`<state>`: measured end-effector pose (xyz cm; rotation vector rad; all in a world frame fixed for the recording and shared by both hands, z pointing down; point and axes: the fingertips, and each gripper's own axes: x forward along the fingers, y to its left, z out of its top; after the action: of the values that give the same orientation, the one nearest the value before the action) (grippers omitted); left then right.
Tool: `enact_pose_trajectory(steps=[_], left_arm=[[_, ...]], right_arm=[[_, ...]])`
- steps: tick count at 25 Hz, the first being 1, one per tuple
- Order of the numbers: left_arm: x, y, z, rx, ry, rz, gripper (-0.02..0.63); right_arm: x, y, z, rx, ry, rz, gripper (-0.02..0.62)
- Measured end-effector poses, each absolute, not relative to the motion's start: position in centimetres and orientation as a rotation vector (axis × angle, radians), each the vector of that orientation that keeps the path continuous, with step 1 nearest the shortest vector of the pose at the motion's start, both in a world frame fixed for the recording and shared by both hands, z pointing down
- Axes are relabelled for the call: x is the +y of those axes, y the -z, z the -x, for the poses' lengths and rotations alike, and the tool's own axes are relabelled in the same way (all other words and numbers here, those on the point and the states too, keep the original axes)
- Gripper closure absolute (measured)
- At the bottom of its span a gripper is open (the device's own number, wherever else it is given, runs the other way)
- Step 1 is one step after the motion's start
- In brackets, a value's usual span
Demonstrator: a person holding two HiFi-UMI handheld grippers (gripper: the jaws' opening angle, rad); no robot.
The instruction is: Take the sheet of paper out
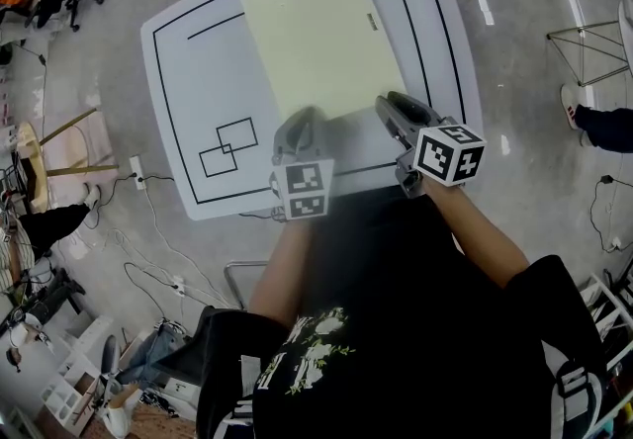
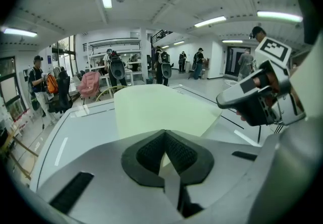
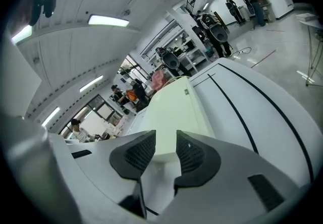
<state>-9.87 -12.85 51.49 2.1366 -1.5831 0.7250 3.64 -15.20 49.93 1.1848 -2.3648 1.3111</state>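
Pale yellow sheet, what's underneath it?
The white table, whose black lines run beneath it. The left gripper pinches its near edge; anything else under the pale yellow sheet is covered.

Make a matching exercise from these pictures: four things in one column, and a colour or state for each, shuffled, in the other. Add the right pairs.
Column one
1. left claw
2. right claw
3. sheet
4. table

Column two
A. white with black lines
B. open, gripping nothing
C. pale yellow-green
D. shut on the sheet's near edge

Pairs: 1-D, 2-B, 3-C, 4-A
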Motion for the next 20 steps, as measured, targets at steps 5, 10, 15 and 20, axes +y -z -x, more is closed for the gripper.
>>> enact_pose_trajectory(steps=[5,10,15,20], left_arm=[[-13.6,-48.5,9.6,-1.644,-0.703,-2.211,0.606],[-14.2,-48.9,10.7,-1.679,-0.733,-2.181,0.606],[-14.6,-49.8,12.0,-1.701,-0.774,-2.148,0.606],[-14.7,-50.6,12.2,-1.683,-0.811,-2.138,0.606]], right_arm=[[-14.2,-51.5,-5.8,-2.272,-1.416,-1.261,0.479],[-14.3,-52.4,-6.2,-2.222,-1.537,-1.289,0.471],[-14.6,-52.9,-6.3,-2.178,-1.628,-1.314,0.463],[-15.1,-52.5,-6.1,-2.184,-1.649,-1.323,0.498]])
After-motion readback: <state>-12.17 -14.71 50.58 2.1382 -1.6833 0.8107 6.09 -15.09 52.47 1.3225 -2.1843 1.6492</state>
